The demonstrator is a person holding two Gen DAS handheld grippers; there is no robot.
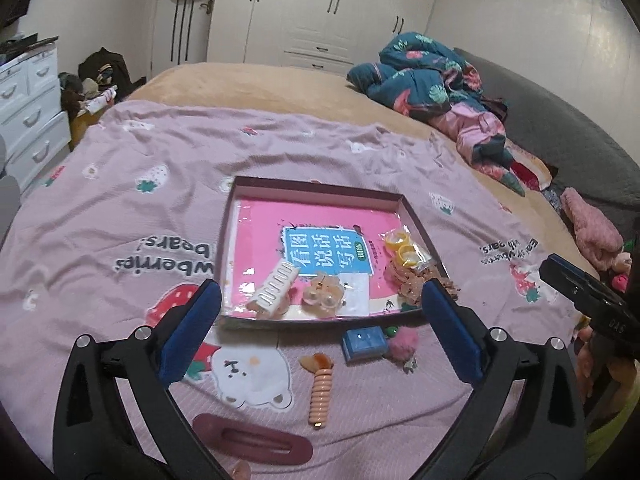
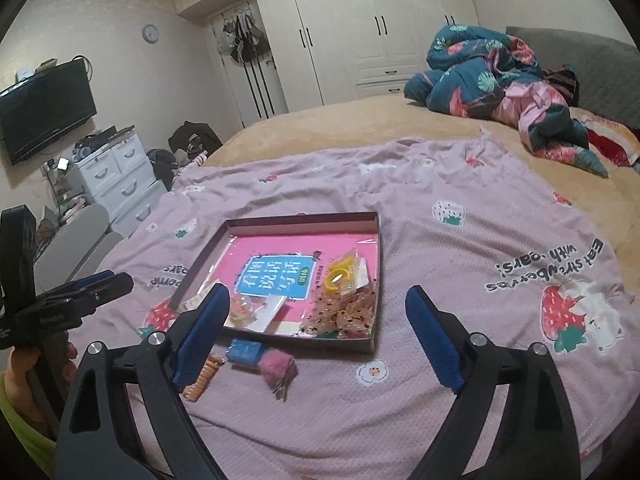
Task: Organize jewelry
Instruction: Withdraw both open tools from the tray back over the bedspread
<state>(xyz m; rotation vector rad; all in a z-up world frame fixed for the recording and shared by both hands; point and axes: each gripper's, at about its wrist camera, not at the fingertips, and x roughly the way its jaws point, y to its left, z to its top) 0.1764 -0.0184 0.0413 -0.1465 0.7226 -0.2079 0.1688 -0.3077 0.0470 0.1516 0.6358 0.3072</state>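
A home bedroom: a bed (image 2: 320, 128) with a crumpled quilt (image 2: 492, 80), white wardrobes (image 2: 360, 28), a wall-mounted television (image 2: 44, 108).

A shallow tray (image 1: 316, 184) sits on a printed blanket (image 1: 120, 208) spread across the bed (image 1: 280, 84). In the tray lies a book (image 1: 320, 248); on its near left part rests a hair claw (image 1: 276, 286), with a flower clip (image 1: 324, 294) just to its right. Two rings (image 1: 402, 246) in a packet lie along the tray's right side, and a scrunchie packet (image 1: 416, 280) sits in the near right corner.

Before the tray, on the blanket, lie a small box (image 1: 364, 342), a fluffy clip (image 1: 404, 342) beside it on the right, and a spiral hair tie (image 1: 320, 392) to the left. An oval clip (image 1: 252, 440) lies nearest of all. Behind, a bundled quilt (image 1: 424, 76) lies at the bed's far right.
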